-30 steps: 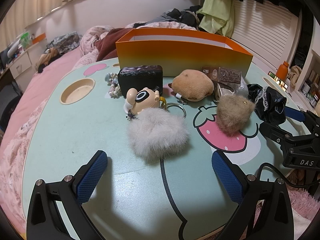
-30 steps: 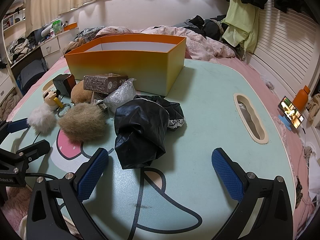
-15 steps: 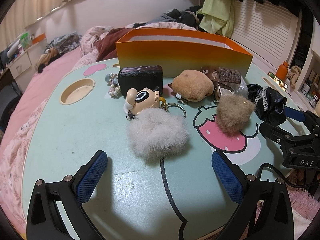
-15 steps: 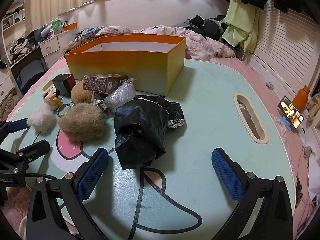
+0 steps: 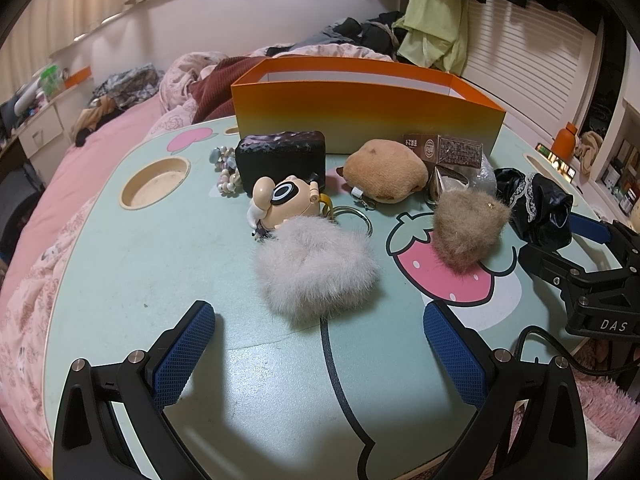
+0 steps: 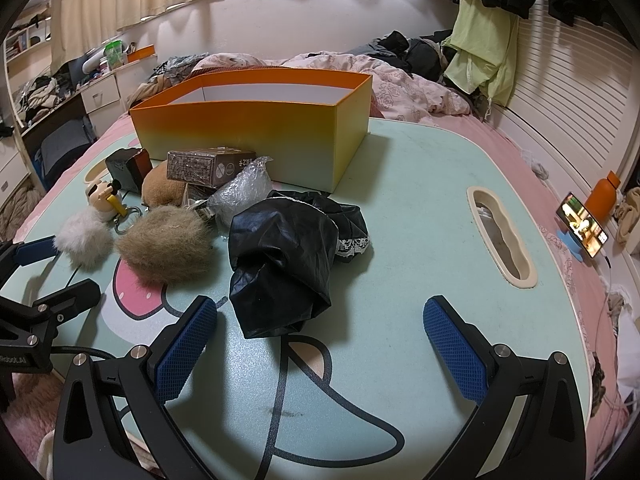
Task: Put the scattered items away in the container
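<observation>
An orange box [image 5: 360, 116] stands at the back of the green table; it also shows in the right wrist view [image 6: 256, 136]. In front of it lie a white fur ball [image 5: 316, 268], a cartoon figure keychain [image 5: 284, 204], a black case [image 5: 280, 158], a tan plush [image 5: 386, 170], a brown fur ball [image 5: 468, 228], a small brown carton [image 5: 444, 150] and a black cloth [image 6: 284, 264]. My left gripper [image 5: 318, 344] is open and empty, just short of the white fur ball. My right gripper [image 6: 320, 344] is open and empty, just short of the black cloth.
Beads [image 5: 224, 172] lie left of the black case. The table has a round cup recess [image 5: 156, 188] at left and a long slot [image 6: 500, 236] at right. A crumpled clear wrapper [image 6: 240, 192] lies by the carton. A bed with clothes lies behind.
</observation>
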A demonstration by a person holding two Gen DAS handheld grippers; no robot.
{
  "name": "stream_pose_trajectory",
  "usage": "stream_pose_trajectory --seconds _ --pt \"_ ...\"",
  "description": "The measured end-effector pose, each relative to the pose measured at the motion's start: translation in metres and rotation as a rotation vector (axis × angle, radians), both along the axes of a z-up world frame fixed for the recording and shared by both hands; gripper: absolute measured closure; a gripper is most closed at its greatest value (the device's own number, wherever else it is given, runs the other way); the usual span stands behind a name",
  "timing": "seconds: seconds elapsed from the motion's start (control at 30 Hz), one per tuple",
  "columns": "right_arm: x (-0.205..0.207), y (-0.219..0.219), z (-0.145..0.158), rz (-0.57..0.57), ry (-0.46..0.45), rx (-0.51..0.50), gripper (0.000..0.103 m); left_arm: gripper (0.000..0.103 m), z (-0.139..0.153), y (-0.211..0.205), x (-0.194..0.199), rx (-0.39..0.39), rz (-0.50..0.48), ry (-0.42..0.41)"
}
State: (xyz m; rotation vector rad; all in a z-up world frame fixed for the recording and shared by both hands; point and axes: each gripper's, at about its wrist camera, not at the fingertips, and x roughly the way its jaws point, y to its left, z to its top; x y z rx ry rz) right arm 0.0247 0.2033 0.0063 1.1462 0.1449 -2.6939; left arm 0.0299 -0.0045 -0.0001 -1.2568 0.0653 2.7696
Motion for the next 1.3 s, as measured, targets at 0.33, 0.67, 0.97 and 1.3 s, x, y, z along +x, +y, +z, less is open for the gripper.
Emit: stream_pose_trajectory --seconds 0.33,0.67,0.97,1.3 --pt "0.0 0.001 0.0 0.001 0.001 -0.001 0.0 0.0 0.0 0.0 0.0 -0.001 0.0 0.0" --pt "-0.001 0.002 0.0 0.004 -0.005 0.001 0.0 0.0 -0.001 0.0 0.0 0.002 -0.001 0.003" --pt "-0.002 0.002 0.001 0.01 -0.009 0.004 0.0 0.0 -0.001 0.001 -0.004 0.005 -0.027 0.036" --pt "0.003 0.032 0.017 -0.029 0.068 -0.213 0.017 0.0 0.0 0.001 -0.009 0.003 -0.029 0.036"
